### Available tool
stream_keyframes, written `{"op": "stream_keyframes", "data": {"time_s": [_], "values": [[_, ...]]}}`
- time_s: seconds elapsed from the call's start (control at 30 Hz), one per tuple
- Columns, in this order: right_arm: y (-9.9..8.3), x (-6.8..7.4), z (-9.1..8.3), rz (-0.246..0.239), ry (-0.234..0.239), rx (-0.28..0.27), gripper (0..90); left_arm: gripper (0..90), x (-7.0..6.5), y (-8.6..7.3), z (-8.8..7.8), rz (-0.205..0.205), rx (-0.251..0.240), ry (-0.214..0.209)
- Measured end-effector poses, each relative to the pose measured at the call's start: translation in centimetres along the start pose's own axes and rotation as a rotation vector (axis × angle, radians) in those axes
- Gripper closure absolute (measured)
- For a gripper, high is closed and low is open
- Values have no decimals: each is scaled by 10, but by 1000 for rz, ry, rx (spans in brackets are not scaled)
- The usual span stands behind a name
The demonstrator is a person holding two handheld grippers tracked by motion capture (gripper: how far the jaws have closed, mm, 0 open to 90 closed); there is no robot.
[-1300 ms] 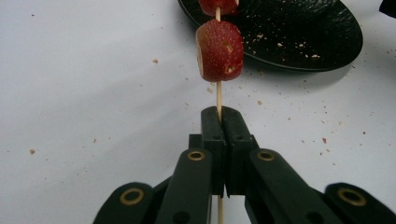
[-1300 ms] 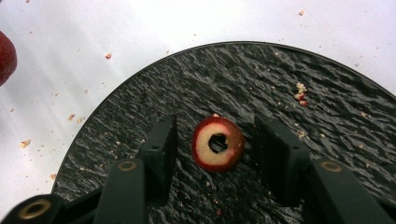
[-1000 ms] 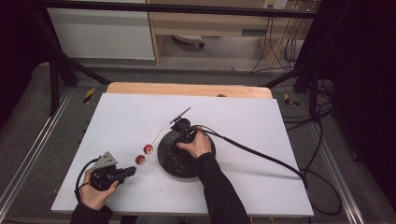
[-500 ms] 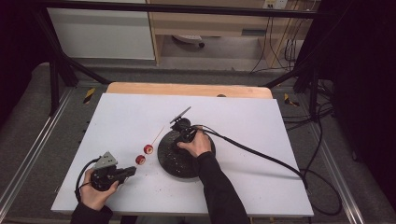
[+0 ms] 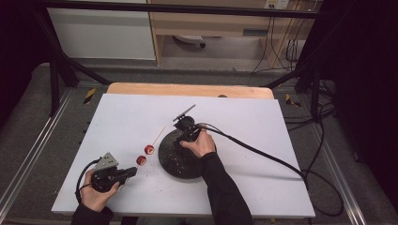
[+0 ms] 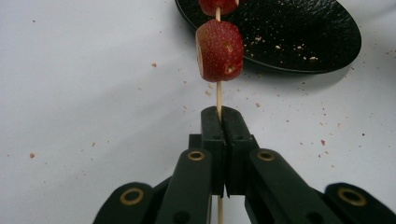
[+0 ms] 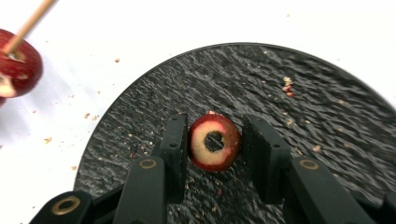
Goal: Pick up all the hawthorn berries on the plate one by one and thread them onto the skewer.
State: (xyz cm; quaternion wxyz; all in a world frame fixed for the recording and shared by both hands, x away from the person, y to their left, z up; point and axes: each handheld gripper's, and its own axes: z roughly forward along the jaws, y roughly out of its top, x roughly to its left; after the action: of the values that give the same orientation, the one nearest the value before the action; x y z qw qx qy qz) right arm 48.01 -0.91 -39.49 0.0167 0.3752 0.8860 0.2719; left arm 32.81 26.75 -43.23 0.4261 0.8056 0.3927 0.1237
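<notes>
Because the left gripper (image 6: pixel 219 116) has its jaws clamped tight on the bare end of the skewer (image 6: pixel 217 95), the stick juts straight out ahead of it with two red fruit pieces (image 6: pixel 219 50) already threaded, ready for a third. The right gripper (image 7: pixel 215 142) pinches the cored fruit piece (image 7: pixel 215 142) between its pads, low over the black plate (image 7: pixel 299 140), its hole facing the camera, likely for lining up with the skewer tip

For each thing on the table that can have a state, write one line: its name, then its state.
Left gripper: shut on the skewer.
Skewer: held, two red fruit pieces threaded on it.
Right gripper: shut on the cored fruit piece.
Cored fruit piece: pinched between the jaws, over the black plate.
Black plate: lying flat, crumb-strewn.
</notes>
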Motion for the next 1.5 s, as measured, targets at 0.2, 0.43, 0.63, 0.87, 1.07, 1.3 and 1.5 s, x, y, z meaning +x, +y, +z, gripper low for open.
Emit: {"op": "stream_keyframes", "data": {"time_s": [0.2, 0.43, 0.63, 0.87, 1.07, 1.3, 1.5], "values": [[-5, 0, -16, 7, 5, -40, 630, 885, -2, 0, 0, 6, -5, 5], [-20, -5, -31, 38, 20, -99, 630, 885, -5, 1, 1, 14, -9, 7], [-38, -10, -43, 61, 38, -169, 630, 886, -9, 1, 3, 21, -10, 6], [-61, -17, -48, 100, 59, -245, 630, 885, -15, 3, 6, 27, -15, 7], [-82, -23, -54, 151, 74, -333, 630, 886, -20, 4, 9, 29, -16, 9], [-107, -30, -62, 208, 91, -430, 630, 885, -31, 6, 17, 38, -12, 3], [-123, -35, -69, 253, 110, -510, 630, 885, -41, 11, 24, 47, -9, -1]]}}
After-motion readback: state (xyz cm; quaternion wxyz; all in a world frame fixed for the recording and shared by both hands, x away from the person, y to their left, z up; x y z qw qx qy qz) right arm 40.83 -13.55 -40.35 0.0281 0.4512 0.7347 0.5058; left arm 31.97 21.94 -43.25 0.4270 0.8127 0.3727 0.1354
